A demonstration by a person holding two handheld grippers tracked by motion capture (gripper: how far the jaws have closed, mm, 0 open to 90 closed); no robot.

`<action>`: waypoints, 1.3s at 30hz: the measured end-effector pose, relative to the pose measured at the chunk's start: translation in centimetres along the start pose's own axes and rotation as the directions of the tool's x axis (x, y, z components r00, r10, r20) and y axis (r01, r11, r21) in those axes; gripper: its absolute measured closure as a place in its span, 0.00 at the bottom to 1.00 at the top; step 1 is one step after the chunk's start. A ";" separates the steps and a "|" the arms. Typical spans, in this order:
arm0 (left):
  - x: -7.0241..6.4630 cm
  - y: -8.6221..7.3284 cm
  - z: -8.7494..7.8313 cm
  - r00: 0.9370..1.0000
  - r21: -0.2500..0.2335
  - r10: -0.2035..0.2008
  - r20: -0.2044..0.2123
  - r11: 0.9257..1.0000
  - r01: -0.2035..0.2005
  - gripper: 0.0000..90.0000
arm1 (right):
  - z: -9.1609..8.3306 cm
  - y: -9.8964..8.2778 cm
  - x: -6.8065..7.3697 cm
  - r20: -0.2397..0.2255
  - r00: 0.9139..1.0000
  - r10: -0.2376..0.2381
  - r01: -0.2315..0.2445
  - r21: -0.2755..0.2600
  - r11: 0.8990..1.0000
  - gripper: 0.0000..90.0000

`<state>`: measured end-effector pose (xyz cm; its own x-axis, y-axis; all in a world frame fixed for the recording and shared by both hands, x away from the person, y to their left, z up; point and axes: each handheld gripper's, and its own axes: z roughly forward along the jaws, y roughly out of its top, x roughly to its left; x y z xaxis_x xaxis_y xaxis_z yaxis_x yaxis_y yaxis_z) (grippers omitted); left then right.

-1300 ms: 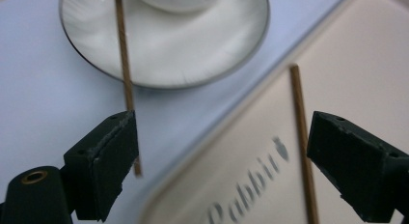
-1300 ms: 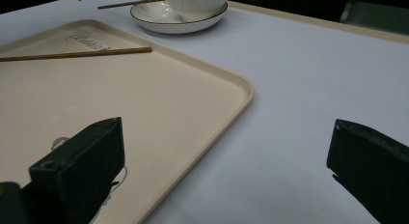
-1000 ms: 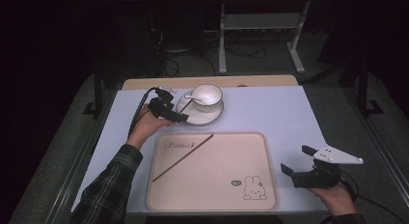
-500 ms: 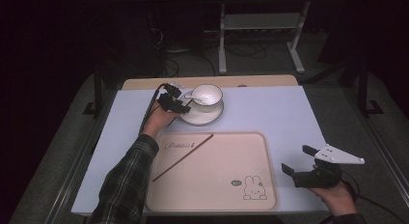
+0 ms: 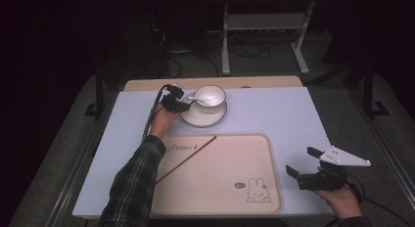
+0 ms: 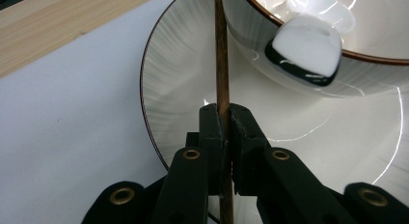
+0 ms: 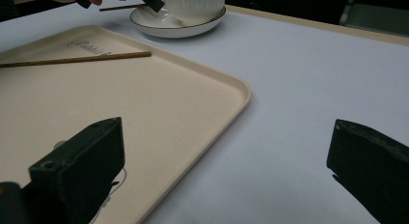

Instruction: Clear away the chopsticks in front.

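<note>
A white bowl point(image 5: 209, 97) with a white spoon point(image 5: 192, 97) in it stands on a saucer point(image 5: 203, 120) at the back of the table. My left gripper point(image 5: 177, 105) is at the saucer's left rim. Its jaws have just been closing and are now shut on a thin brown chopstick point(image 6: 222, 55) that lies across the saucer point(image 6: 183, 89) beside the bowl point(image 6: 366, 21). The spoon's handle end point(image 6: 306, 50) hangs over the bowl's rim. A second chopstick point(image 5: 186, 159) lies slantwise on the beige tray point(image 5: 215, 188). My right gripper point(image 5: 302, 161) rests open right of the tray, nothing between its jaws.
The tray point(image 7: 193, 103) has a raised rim and a rabbit print near its front right corner. The table is covered in pale blue, with a wooden strip along the far edge. Dark floor, cables and a metal stand lie beyond it.
My left gripper has moved right to the saucer's rim and its jaws have closed on the chopstick there. The right gripper has stayed in place.
</note>
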<state>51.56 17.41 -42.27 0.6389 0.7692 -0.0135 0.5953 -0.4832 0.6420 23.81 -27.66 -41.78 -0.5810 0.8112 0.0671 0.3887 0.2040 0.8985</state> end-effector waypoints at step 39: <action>0.6 -8.0 -10.3 0.995 0.005 -0.092 0.030 0.996 0.091 0.94 | 0.1 0.1 0.4 -0.001 1.000 -0.009 0.009 0.005 1.000 0.00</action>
<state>42.12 26.07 -39.52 0.5962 0.7971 -0.0955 0.6538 -0.4130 0.6340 23.72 -27.30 -41.71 -0.5856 0.8085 0.0594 0.3867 0.2142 0.8970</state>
